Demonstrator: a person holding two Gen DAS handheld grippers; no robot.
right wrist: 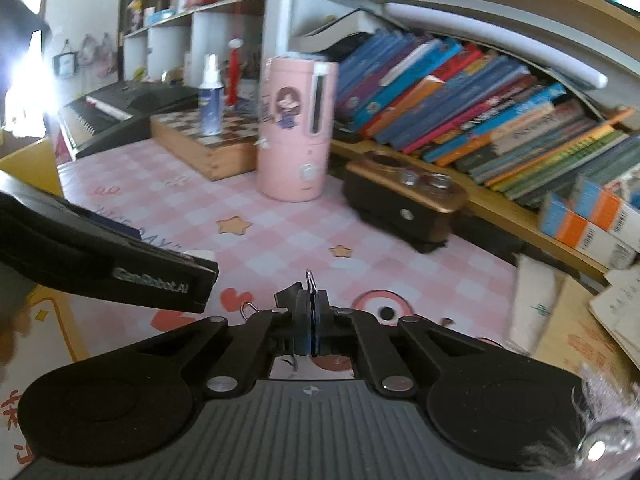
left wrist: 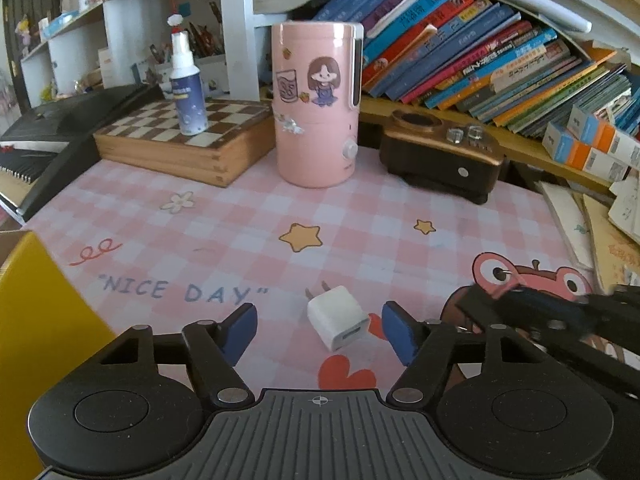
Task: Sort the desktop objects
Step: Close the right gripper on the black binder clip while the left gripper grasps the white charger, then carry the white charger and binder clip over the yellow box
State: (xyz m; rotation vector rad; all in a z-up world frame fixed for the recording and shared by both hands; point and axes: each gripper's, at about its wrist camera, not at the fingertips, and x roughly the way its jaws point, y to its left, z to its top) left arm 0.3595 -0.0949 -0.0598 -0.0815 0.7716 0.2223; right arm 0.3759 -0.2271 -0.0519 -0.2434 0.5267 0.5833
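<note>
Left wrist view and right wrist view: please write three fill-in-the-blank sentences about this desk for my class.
1. The spray bottle stands on the ____.
2. The ____ charger lies between the open left tool's fingers.
3. The right tool is ____ on a clip.
Missing words: chessboard; white; shut.

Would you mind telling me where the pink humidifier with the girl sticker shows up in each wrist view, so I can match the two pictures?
Left wrist view: the pink humidifier stands upper centre, right of the chessboard box.
Right wrist view: the pink humidifier stands upper centre-left, again right of the chessboard box.
Shared landmark: the spray bottle standing on the chessboard box.
</note>
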